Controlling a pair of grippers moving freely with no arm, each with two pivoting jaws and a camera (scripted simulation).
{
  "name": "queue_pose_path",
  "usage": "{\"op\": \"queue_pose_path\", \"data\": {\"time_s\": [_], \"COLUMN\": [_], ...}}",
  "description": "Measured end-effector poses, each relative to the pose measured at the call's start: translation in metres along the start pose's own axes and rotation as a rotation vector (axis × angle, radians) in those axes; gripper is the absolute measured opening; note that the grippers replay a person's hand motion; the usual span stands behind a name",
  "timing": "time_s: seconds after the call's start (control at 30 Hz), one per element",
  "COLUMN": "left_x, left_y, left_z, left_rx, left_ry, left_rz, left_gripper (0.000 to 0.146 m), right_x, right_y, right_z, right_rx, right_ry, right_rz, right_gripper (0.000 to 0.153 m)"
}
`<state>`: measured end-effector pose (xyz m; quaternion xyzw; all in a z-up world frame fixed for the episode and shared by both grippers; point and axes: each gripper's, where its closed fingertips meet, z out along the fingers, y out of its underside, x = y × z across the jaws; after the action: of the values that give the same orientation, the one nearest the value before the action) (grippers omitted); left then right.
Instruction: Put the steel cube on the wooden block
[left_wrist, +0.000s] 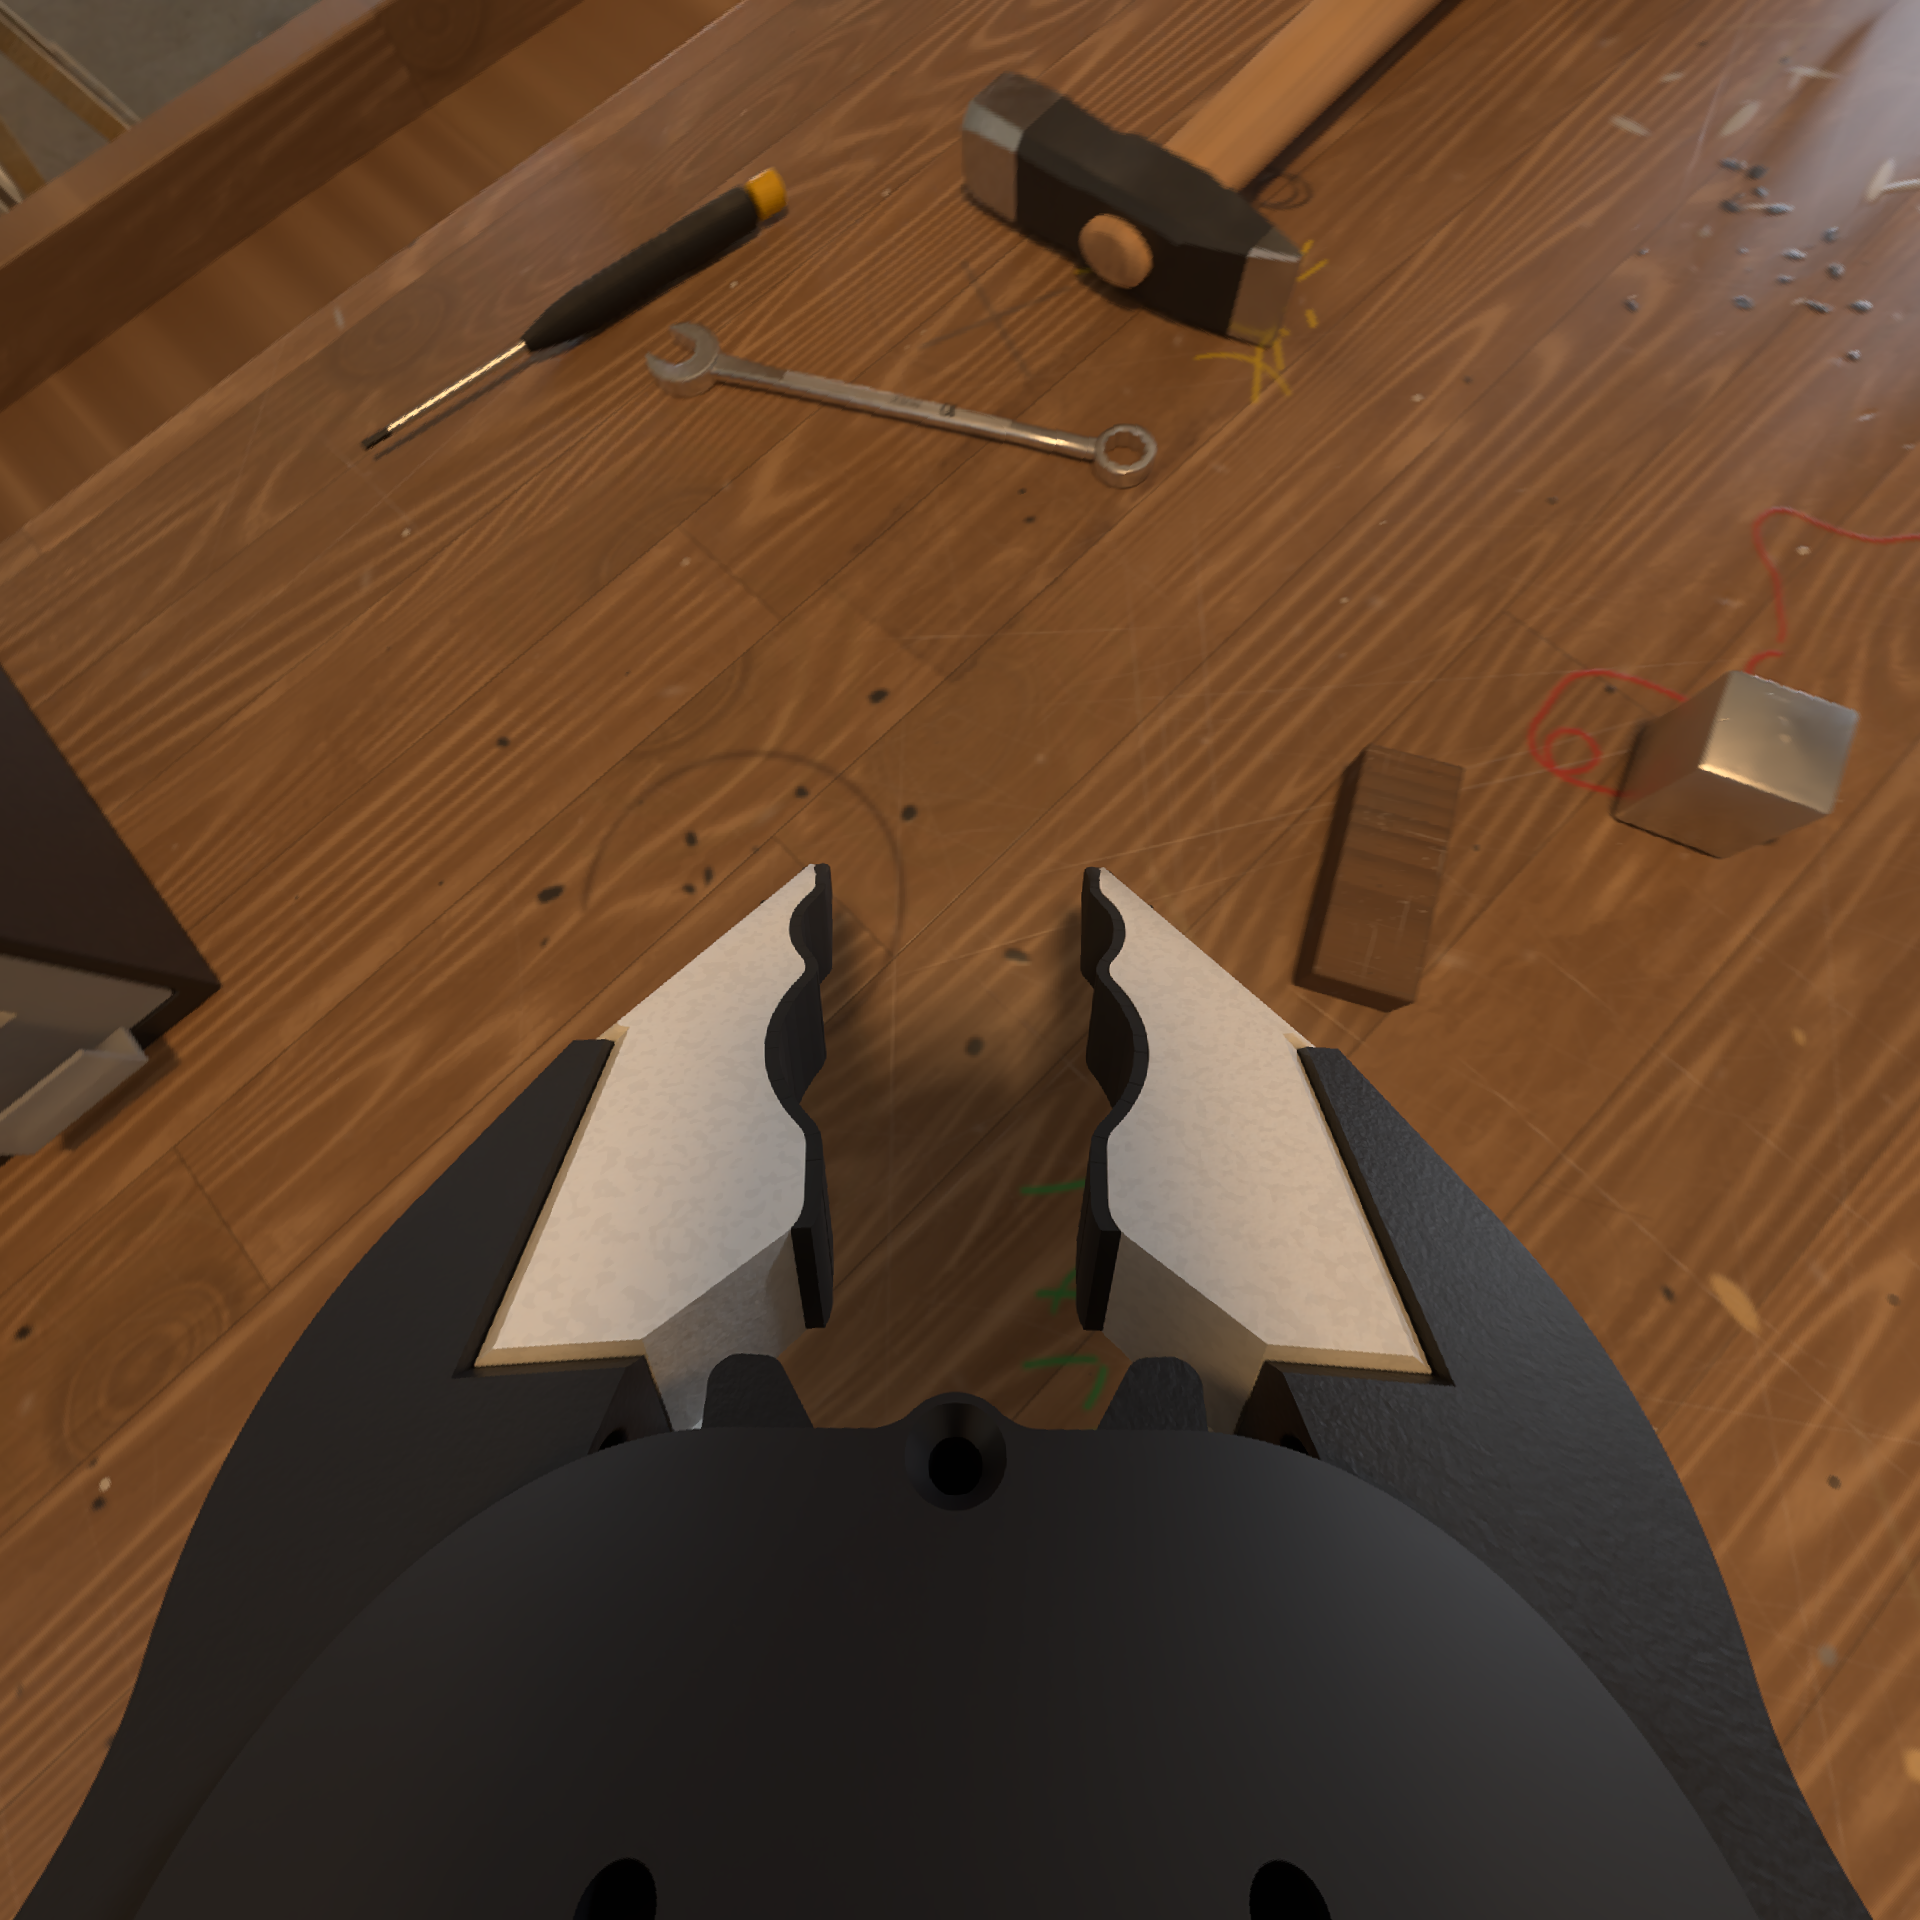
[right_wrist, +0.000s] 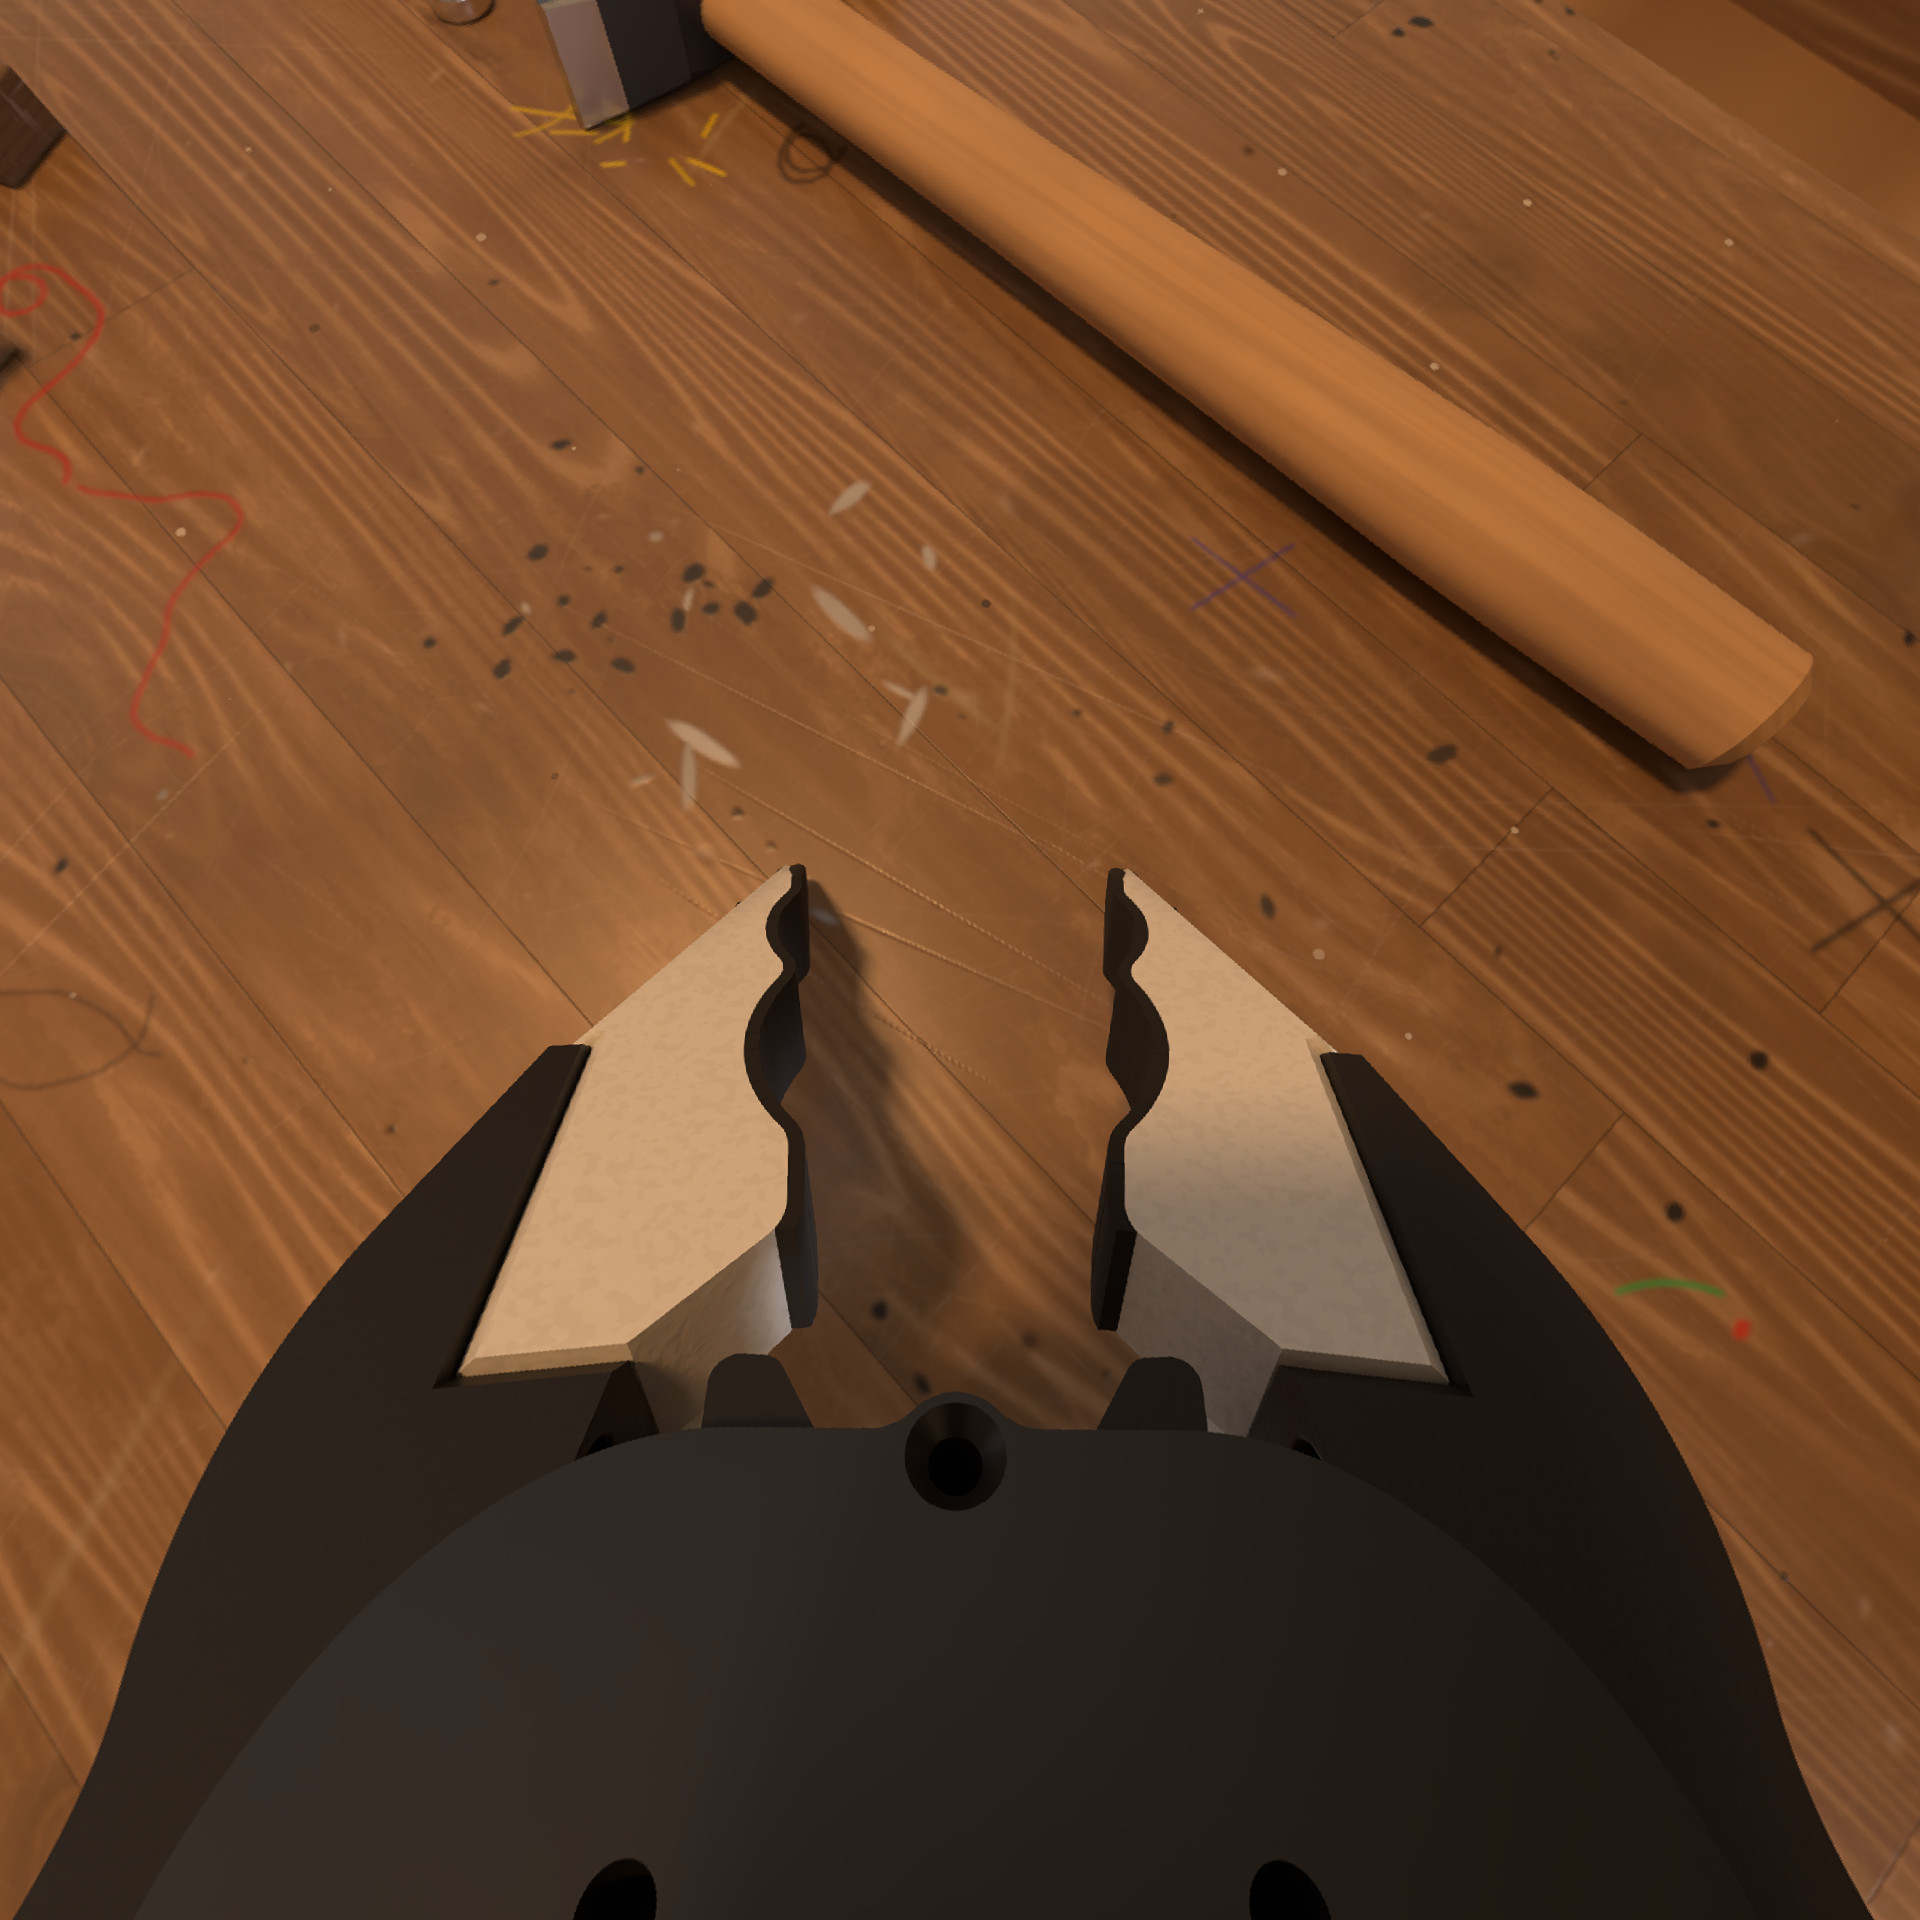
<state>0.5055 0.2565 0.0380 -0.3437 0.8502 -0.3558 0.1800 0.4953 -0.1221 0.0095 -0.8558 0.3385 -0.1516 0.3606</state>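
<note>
- The left wrist view looks forward and steeply down along the left gripper (left_wrist: 956, 883), whose fingers fill the lower half, from fairly high above the bench (left_wrist: 520, 675).
- It takes in the hammer (left_wrist: 1127, 208), wrench (left_wrist: 899, 403) and screwdriver (left_wrist: 582, 301) far ahead, and the block (left_wrist: 1382, 883) and cube (left_wrist: 1735, 764) to the right.
- The right wrist view looks the same way along the right gripper (right_wrist: 954, 883), lower and nearer the bench (right_wrist: 416, 935).
- Both views share the hammer (right_wrist: 1247, 343), the yellow marks (left_wrist: 1262, 353) by its head and the red thread (left_wrist: 1766, 582); the thread (right_wrist: 135, 499) lies at the right view's left edge.
</note>
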Motion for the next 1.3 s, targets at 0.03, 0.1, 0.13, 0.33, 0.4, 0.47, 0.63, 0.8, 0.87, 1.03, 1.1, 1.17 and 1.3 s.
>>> {"op": "queue_pose_path", "data": {"time_s": [0.03, 0.1, 0.13, 0.33, 0.4, 0.47, 0.63, 0.8, 0.87, 1.03, 1.1, 1.17, 1.3], "left_x": [0.003, 0.014, 0.021, 0.082, 0.105, 0.128, 0.163, 0.168, 0.168, 0.167, 0.165, 0.160, 0.135], "left_y": [-0.002, -0.008, -0.011, -0.027, -0.028, -0.027, -0.014, -0.008, -0.007, -0.009, -0.010, -0.013, -0.020], "left_z": [-0.001, -0.002, -0.003, -0.005, -0.004, -0.002, 0.015, 0.030, 0.034, 0.035, 0.034, 0.031, 0.023], "left_rx": [0.005, 0.023, 0.035, 0.098, 0.102, 0.094, 0.005, -0.032, -0.038, -0.024, -0.018, -0.004, 0.035], "left_ry": [0.008, 0.036, 0.053, 0.226, 0.294, 0.365, 0.379, 0.314, 0.303, 0.294, 0.299, 0.303, 0.265], "left_rz": [0.010, 0.049, 0.072, 0.209, 0.239, 0.260, 0.322, 0.354, 0.352, 0.338, 0.329, 0.310, 0.245], "left_gripper": [0.048, 0.050, 0.051, 0.058, 0.060, 0.060, 0.061, 0.061, 0.061, 0.035, 0.028, 0.028, 0.028], "right_x": [0.000, 0.000, 0.000, 0.000, 0.000, 0.000, 0.000, 0.000, 0.000, 0.000, 0.000, 0.000, 0.000], "right_y": [0.000, 0.000, 0.000, 0.000, 0.000, 0.000, 0.000, 0.000, 0.000, 0.000, 0.000, 0.000, 0.000], "right_z": [0.000, 0.000, 0.000, 0.000, 0.000, 0.000, 0.000, 0.000, 0.000, 0.000, 0.000, 0.000, 0.000], "right_rx": [0.000, 0.000, 0.000, 0.000, 0.000, 0.000, 0.000, 0.000, 0.000, 0.000, 0.000, 0.000, 0.000], "right_ry": [0.000, 0.000, 0.000, 0.000, 0.000, 0.000, 0.000, 0.000, 0.000, 0.001, 0.001, 0.001, 0.001], "right_rz": [0.000, 0.000, 0.000, 0.001, 0.001, 0.001, 0.001, 0.001, 0.001, 0.001, 0.001, 0.001, 0.001], "right_gripper": [0.057, 0.057, 0.057, 0.057, 0.057, 0.057, 0.057, 0.057, 0.057, 0.057, 0.057, 0.057, 0.057]}}
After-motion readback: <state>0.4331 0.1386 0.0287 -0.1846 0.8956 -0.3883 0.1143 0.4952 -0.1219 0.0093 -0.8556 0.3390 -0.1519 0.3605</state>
